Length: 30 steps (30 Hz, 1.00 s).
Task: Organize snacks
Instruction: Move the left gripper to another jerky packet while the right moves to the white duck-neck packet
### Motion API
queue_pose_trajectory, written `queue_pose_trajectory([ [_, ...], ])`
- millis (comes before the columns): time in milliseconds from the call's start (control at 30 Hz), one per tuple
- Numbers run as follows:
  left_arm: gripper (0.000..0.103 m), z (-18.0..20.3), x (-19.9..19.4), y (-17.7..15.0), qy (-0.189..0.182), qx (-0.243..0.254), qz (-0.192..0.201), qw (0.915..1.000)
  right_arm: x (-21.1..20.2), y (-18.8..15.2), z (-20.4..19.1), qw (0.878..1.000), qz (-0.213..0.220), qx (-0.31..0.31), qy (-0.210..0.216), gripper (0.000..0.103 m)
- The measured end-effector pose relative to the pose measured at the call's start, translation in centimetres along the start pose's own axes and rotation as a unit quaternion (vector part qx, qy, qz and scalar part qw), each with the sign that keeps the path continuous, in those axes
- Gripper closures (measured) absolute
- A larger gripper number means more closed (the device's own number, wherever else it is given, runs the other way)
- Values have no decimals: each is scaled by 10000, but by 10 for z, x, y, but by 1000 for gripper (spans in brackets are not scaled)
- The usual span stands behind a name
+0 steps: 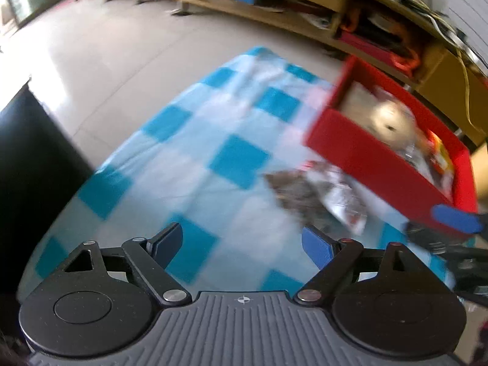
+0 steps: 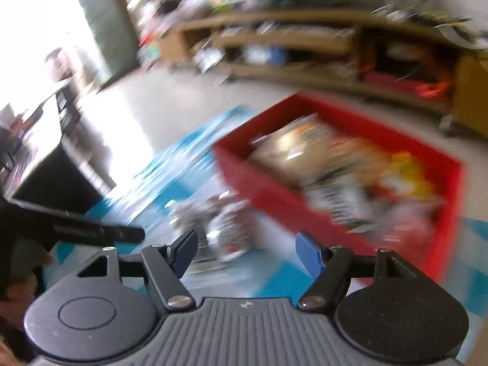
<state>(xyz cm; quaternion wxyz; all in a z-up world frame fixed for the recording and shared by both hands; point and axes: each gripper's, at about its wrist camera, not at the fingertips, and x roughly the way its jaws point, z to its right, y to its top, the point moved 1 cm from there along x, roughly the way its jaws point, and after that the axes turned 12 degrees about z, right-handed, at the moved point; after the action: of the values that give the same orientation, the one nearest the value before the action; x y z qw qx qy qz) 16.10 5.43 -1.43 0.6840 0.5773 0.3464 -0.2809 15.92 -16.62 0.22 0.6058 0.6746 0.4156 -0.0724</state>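
On blue-checked cloth [image 1: 231,158], beside red box [image 1: 375,152] part-filled with snacks: loose snack packets [image 1: 317,192], unboxed; left gripper [image 1: 242,244] and right gripper [image 2: 245,251] both wide open, empty; step apparently mid-collection, next likely closing on a packet, then boxing.
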Motion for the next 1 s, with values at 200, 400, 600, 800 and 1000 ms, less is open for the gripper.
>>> queue_pose_trajectory([
  [200,12,-26,0,-5,-271,89,-56,9996,88,2,-13,9956,-713,-506,344,33],
  [400,12,-16,19,-14,-416,431,-339,9976,104,-9,-21,9930,-968,-580,335,49],
  [600,7,5,33,-12,-469,131,-384,9981,50,-36,4,9944,-1033,-88,195,63],
  [800,3,42,70,-13,-238,-216,-530,9981,-6,-58,17,9947,-963,-304,-202,67],
  [1000,0,81,90,-13,813,-26,52,9967,-27,-69,32,9974,-574,-193,-392,50],
])
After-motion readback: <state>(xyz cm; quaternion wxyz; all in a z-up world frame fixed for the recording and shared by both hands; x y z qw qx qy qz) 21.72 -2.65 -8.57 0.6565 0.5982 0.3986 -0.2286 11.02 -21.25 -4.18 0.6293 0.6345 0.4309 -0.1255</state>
